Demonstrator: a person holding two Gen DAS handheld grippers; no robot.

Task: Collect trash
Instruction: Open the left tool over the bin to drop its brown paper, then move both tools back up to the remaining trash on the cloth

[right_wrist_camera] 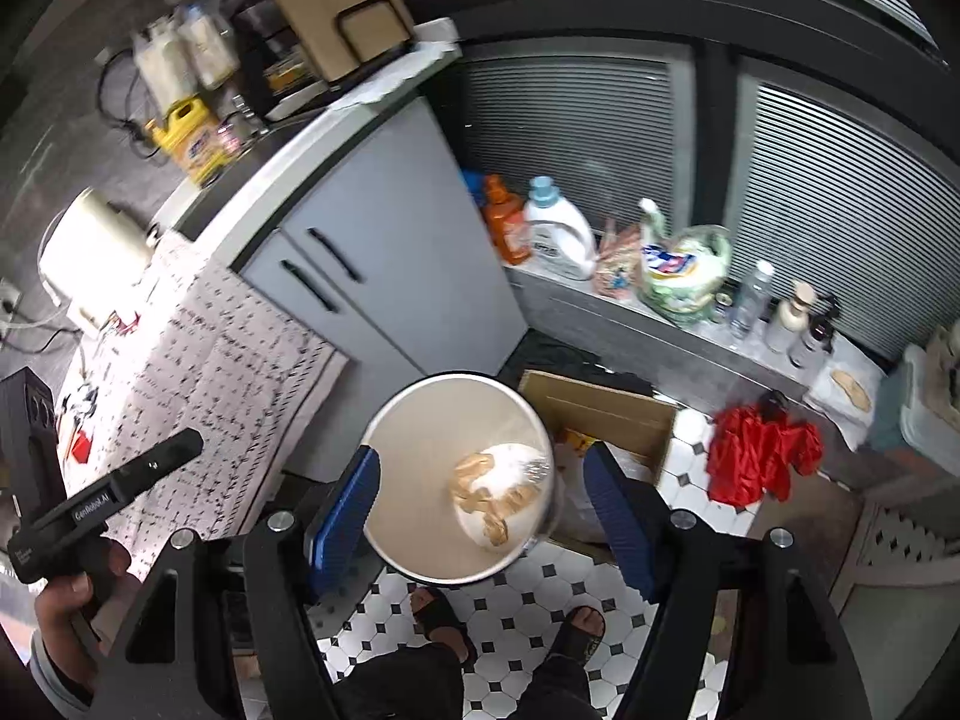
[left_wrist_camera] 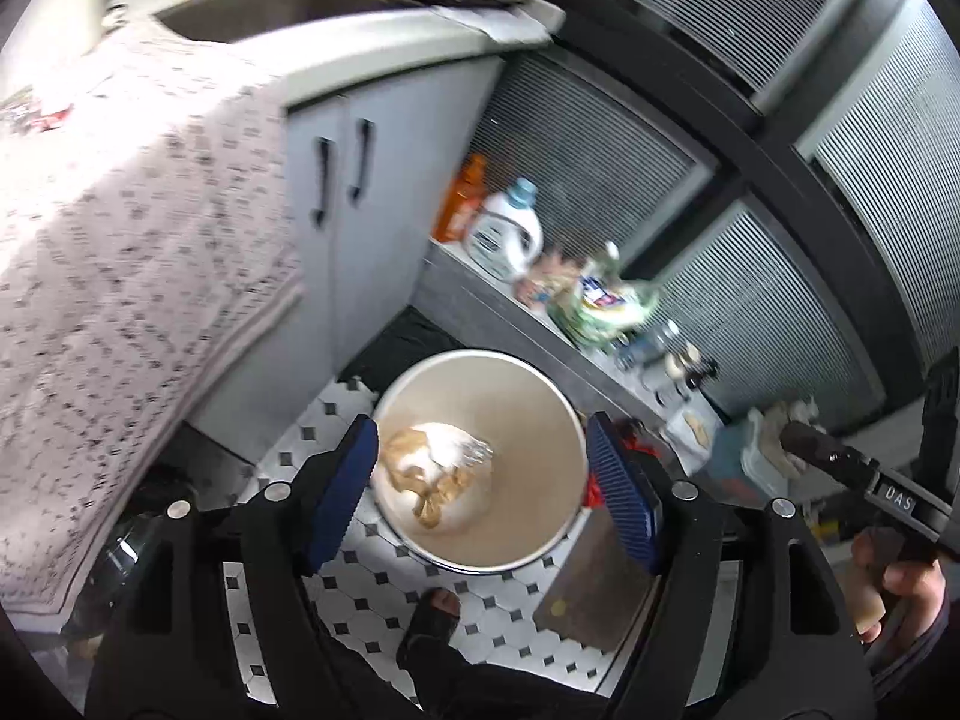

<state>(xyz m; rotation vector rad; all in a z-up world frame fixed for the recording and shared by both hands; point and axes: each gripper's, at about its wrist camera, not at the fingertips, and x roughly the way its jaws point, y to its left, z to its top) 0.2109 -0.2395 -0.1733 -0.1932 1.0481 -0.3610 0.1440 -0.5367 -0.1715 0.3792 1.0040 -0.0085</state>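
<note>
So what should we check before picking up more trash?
1. Left gripper empty, jaws apart: ok.
2. Right gripper empty, jaws apart: ok.
3. Bin upright on the floor with an open top: ok.
4. Crumpled trash sits at the bottom, room left: ok.
5. Foot close beside the bin: not ok, mind it.
6. Red cloth on the floor counts as trash: cannot tell.
</note>
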